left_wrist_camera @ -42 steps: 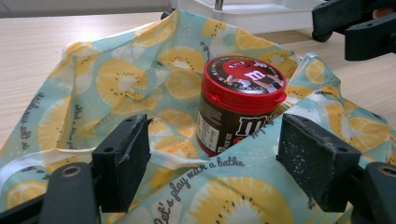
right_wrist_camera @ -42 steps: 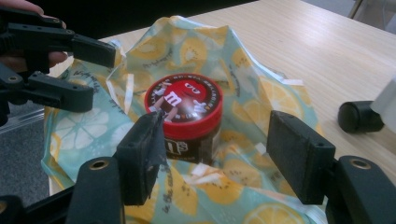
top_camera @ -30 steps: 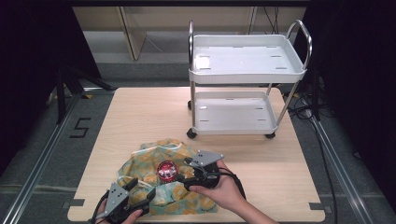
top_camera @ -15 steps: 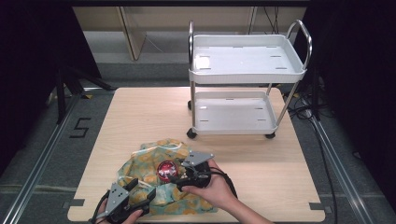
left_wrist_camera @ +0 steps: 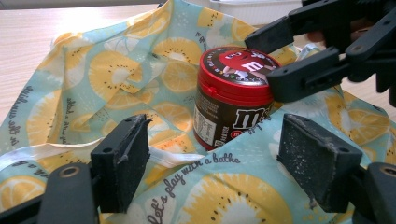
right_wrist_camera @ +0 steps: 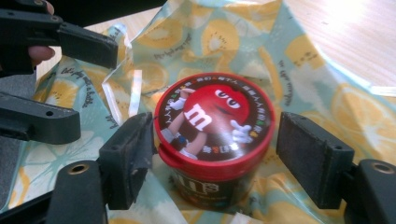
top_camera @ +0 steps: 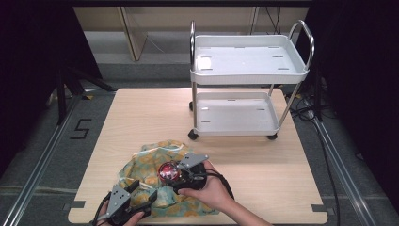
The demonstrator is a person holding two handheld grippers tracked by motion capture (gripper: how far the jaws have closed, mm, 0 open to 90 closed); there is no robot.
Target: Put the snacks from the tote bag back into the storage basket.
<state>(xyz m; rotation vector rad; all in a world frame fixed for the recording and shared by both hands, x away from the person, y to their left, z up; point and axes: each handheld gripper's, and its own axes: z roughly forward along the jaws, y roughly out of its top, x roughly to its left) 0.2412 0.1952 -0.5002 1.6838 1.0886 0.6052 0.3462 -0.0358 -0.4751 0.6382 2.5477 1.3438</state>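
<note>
We are bringing the right gripper down around the candy tub, which is standing upright on the printed cloth bag at the near edge of the wooden table. Its jaws have just been opening and are now standing apart, one pad close against the lid's rim on one side and the other clear of it, so nothing is being clamped yet. The left gripper is hovering just beside the tub with its jaws apart and the bag's edge lying between them, not pinched. We are judging the main risk to be an off-centre close: the nearer pad could be nudging the tub before the far one arrives, tipping or sliding it on the soft cloth. The glossy round lid and smooth plastic wall are looking slippery, and a grip on the lid's lip alone could be slipping off. The bag is thin, crumpled fabric with lemon and kiwi prints, so a fold could be getting caught. A white two-shelf cart is standing well apart.
</note>
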